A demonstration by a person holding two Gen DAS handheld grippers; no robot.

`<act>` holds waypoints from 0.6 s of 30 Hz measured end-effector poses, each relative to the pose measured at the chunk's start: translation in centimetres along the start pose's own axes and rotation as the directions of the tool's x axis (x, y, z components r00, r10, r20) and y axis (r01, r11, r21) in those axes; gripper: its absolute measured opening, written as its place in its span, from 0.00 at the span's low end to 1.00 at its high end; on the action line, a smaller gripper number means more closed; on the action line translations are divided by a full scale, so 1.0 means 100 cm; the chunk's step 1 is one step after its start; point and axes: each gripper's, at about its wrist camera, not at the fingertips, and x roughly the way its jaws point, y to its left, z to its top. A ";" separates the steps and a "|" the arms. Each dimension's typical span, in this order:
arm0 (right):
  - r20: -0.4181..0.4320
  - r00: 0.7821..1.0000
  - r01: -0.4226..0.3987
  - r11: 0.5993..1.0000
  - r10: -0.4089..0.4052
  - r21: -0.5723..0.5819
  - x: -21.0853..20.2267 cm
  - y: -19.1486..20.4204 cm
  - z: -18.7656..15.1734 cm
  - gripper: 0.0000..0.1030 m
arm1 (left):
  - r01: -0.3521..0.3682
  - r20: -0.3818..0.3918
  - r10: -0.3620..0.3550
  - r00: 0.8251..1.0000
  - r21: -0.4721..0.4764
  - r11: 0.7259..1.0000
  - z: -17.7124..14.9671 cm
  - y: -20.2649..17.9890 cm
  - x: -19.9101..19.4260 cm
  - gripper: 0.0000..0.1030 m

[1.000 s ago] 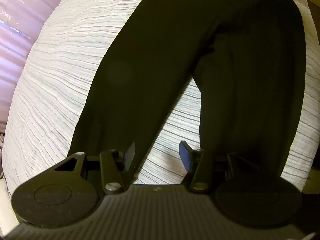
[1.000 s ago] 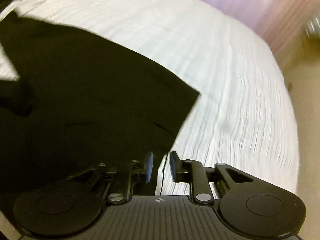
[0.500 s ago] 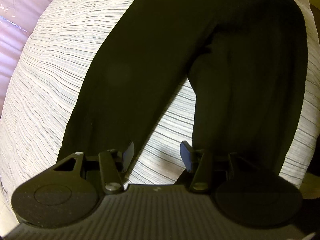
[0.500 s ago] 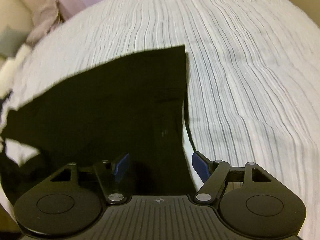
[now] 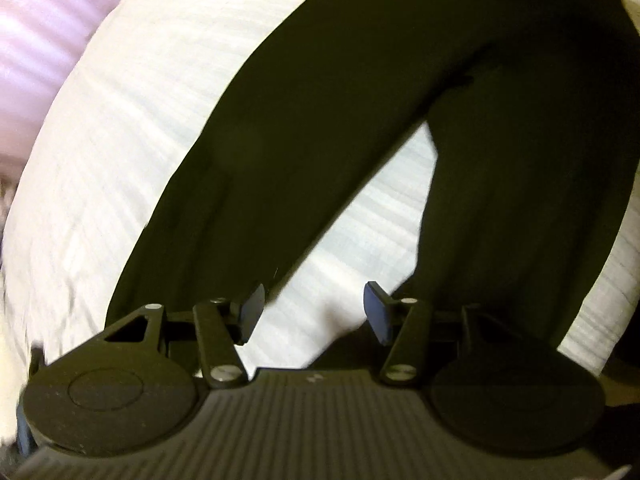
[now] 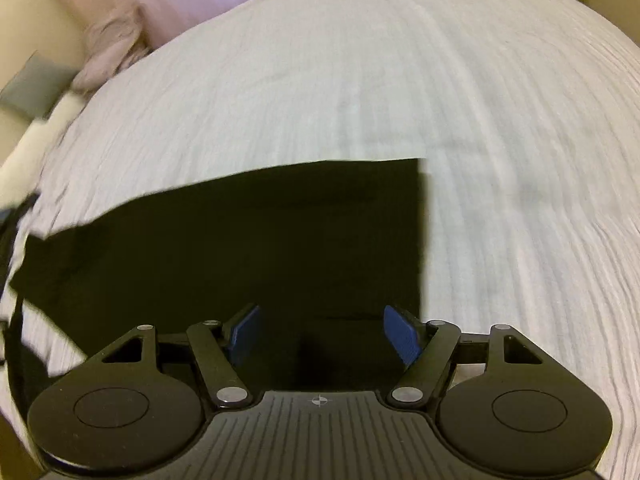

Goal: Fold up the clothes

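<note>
Bare striped bedspread (image 6: 500,128) fills the upper and right of the right wrist view, free for a gripper to pass. The black trousers (image 5: 360,128) cover that view's lower centre. In the left wrist view, a bare wedge lies at centre between the two trouser legs; crumpled bedding (image 6: 112,46) crowds the right wrist view's upper left.

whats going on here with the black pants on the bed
A person holding a gripper in each hand is folding a pair of black pants spread on a white striped bedspread. The left gripper hovers over the gap between the two legs near the cuffs, its jaws open with nothing between them. The right gripper sits over the other end of the pants, jaws open, having just been opening, and grips nothing. The pants lie flat with legs apart, no fold made yet.
</note>
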 end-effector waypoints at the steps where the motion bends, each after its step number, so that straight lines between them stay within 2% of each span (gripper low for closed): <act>1: -0.007 1.000 -0.005 1.000 0.005 -0.027 -0.001 0.012 -0.003 0.70 | -0.012 -0.013 0.011 1.000 -0.022 1.000 -0.008 0.002 -0.002 0.50; 7: -0.044 0.998 -0.056 0.989 0.051 -0.134 0.004 0.080 -0.031 0.70 | -0.109 -0.128 0.093 0.987 -0.130 0.985 -0.085 0.011 -0.021 0.54; 9: -0.070 0.996 -0.073 0.983 0.062 -0.166 0.007 0.110 -0.046 0.70 | -0.141 -0.173 0.115 0.978 -0.144 0.980 -0.118 0.013 -0.023 0.58; 13: -0.115 0.989 -0.114 0.967 0.090 -0.228 0.020 0.169 -0.076 0.70 | -0.191 -0.253 0.147 0.956 -0.162 0.968 -0.185 0.026 -0.019 0.59; 16: -0.139 0.984 -0.148 0.955 0.115 -0.257 0.030 0.216 -0.093 0.70 | -0.228 -0.275 0.177 0.945 -0.166 0.959 -0.231 0.040 -0.011 0.59; 18: -0.161 0.979 -0.164 0.947 0.122 -0.278 0.037 0.248 -0.105 0.70 | -0.241 -0.256 0.214 0.943 -0.078 0.967 -0.258 0.045 0.000 0.59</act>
